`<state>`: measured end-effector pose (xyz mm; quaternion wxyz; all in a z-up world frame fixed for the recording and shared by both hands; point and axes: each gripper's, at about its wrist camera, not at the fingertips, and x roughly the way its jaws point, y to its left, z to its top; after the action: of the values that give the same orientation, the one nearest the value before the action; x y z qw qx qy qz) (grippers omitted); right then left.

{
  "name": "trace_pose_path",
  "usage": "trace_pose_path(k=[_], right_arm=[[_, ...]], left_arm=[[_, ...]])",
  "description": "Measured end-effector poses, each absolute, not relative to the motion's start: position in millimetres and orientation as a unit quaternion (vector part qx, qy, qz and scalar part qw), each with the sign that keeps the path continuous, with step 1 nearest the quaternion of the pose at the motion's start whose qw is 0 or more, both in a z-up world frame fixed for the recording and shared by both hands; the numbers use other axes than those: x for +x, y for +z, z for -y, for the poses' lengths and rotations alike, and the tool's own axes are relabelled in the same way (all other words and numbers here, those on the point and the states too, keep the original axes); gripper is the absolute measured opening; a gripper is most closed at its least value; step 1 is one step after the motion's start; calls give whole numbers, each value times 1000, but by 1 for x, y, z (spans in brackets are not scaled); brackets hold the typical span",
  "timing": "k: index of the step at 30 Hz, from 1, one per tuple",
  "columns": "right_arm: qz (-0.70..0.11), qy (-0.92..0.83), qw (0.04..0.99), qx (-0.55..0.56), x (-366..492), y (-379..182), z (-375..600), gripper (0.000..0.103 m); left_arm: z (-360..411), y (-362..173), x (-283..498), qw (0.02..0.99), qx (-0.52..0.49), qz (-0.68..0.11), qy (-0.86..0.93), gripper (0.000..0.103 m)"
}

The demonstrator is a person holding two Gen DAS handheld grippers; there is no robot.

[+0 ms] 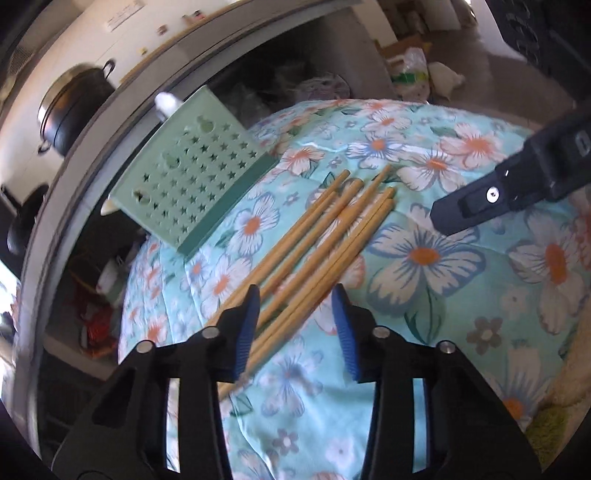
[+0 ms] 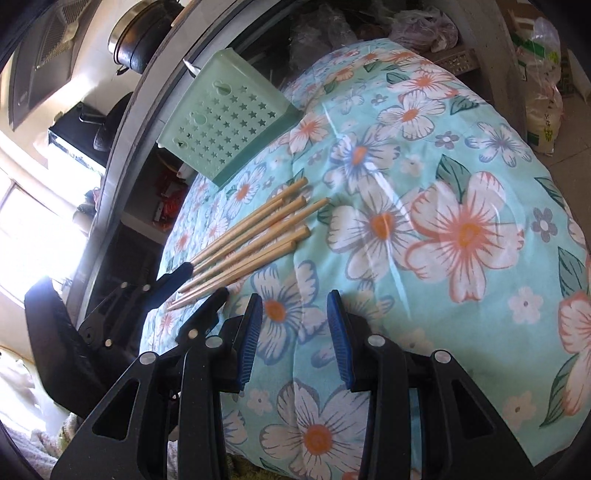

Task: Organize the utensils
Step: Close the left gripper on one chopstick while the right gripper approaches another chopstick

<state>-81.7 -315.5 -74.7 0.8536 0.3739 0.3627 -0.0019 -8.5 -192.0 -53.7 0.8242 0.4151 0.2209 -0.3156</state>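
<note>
Several wooden chopsticks (image 1: pixel 325 229) lie side by side on the flowered turquoise cloth (image 1: pixel 461 302), thin ends toward me. My left gripper (image 1: pixel 295 317) straddles those thin ends; its blue pads stand apart and the right pad touches nothing. The right wrist view shows the same chopsticks (image 2: pixel 258 236) with the left gripper (image 2: pixel 203 284) around their tips. My right gripper (image 2: pixel 295 325) is open over bare cloth (image 2: pixel 443 221), just right of the chopsticks. One of its black fingers (image 1: pixel 480 199) reaches in from the right. A pale green star-holed utensil holder (image 1: pixel 192 173) (image 2: pixel 225 122) lies on its side beyond the chopsticks.
The cloth-covered table ends at a grey curved rim (image 1: pixel 92 155) just behind the holder. A black pot (image 1: pixel 74 107) (image 2: pixel 144 33) stands on the counter beyond. Plastic bags (image 1: pixel 410 70) (image 2: pixel 543 92) sit on the floor past the far edge.
</note>
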Motion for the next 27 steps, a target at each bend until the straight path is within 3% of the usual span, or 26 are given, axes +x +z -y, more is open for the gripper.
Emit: trace_pose_path(k=[4,6,9,17,21,27], right_arm=[[-361,3,846,393,-82,-79,326,36],[-364,6,842,398,-81,-81,330,36],[-368,12,838,403,-81,-84,332,36],[-377,19,835,400,-78,-85,334,36],[-377,22,835,400,-78,-86,335,36],[-378,24,832,405,-78,-87,337,36]], left_arm=[[201,-68,-6,796,468,-208,-323,26],[203,-74,-8,783,490,-196,-329,16],[206,-76,-11,772,512,-179,-332,13],[195,-56,-28,742,538,-183,-355,11],[186,-56,-28,732,517,-234,-377,14],[187,-57,-25,718,517,-244,-398,20]])
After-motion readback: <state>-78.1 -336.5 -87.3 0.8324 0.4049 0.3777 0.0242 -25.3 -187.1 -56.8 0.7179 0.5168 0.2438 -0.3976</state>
